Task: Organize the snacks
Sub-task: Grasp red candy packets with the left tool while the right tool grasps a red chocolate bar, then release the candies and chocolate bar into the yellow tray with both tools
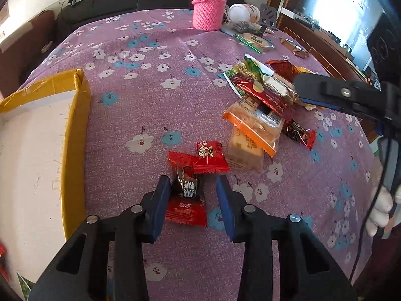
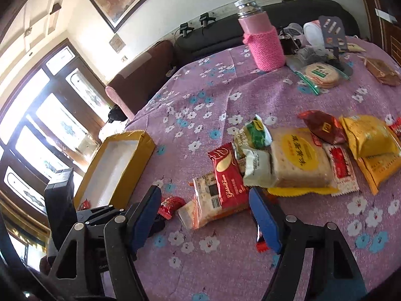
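My left gripper is open, its blue fingers on either side of a black-and-red wrapped candy on the purple flowered tablecloth. Another red candy lies just beyond it. The yellow-edged box stands to the left, its white inside showing. My right gripper is open and empty, hovering over the near end of a snack pile: a red biscuit packet, a clear cracker pack, a cream cracker pack and yellow packets. The box shows left in the right wrist view.
A pink knit-covered bottle stands at the far edge with cups and a round cracker pack beside it. A brown packet lies far right. A dark sofa lies behind the table. The right gripper shows at right in the left wrist view.
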### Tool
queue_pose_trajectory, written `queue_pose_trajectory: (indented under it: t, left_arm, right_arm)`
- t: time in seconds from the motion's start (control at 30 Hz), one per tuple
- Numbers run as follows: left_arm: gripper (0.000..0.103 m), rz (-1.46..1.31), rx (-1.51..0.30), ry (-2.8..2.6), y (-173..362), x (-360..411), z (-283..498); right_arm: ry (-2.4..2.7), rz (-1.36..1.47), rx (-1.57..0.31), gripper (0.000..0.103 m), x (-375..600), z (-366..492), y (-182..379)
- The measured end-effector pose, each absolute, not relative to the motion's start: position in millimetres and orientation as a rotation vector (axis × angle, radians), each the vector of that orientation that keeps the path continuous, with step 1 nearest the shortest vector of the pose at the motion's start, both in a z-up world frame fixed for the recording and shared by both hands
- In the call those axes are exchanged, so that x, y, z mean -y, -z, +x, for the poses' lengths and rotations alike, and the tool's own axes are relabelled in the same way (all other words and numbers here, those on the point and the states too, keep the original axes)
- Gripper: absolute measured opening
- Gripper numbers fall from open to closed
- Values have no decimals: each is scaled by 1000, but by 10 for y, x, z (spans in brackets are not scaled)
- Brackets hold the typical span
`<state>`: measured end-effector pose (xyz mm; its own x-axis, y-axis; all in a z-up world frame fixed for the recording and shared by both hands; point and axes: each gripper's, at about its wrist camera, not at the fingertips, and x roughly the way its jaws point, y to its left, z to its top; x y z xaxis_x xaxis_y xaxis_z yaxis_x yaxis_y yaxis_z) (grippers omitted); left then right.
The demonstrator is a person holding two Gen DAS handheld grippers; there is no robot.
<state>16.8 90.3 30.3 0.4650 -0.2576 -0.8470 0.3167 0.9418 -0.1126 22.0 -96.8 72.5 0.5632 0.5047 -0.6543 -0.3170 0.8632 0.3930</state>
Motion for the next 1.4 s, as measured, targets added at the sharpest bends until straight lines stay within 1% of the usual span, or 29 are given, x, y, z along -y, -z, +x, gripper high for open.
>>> queue_pose_trajectory:
  t: [0.1,0.13,0.2,0.27,0.3,0.33,0.37,0.4,0.43,0.47,0.5,0.73,1.03,1.23,1.4]
  left_arm:
    - [36,42,-1037,337,-261,-877,235]
    - [36,45,-1028,333,-255,-860,234]
    - [36,87,-1013,321,-243,-792,204]
    - [35,129,-996,306,-231,-740,177]
    - [31,153,-986,294,-227,-718,161]
    - [23,167,-977,284,-228,-709,147]
    - [23,159,-977,291,-227,-718,137]
    - [23,141,-977,297,-232,-742,121]
    - [23,126,-977,298,-237,-762,105]
    - [23,112,-976,301,-245,-784,87]
    - [23,95,-975,305,-256,-810,64]
    - [23,17,-933,313,-419,-928,-173]
    - [23,-112,-845,301,-712,-1294,-502]
    - [23,-205,-775,236,-898,-1736,-750]
    - [23,-229,-725,91,-991,-2278,-921]
  right_arm:
    - [-472,194,-873,70,792,404,-683]
    - [-461,174,-883,68,740,454,-658]
    - [-431,124,-901,64,642,528,-597]
    - [-396,69,-894,64,569,535,-576]
    - [-393,58,-903,63,544,540,-549]
    - [-386,48,-907,61,527,543,-525]
    - [-373,30,-911,60,506,546,-495]
    - [-355,3,-896,54,487,530,-492]
    - [-338,-20,-895,41,474,523,-486]
    - [-324,-35,-889,33,473,514,-494]
    - [-331,-22,-894,28,487,506,-501]
    - [-362,78,-870,28,639,300,-602]
    - [-462,97,-833,27,502,-111,-850]
    - [-548,73,-810,27,176,-366,-980]
    - [-642,67,-810,27,-159,-517,-1050]
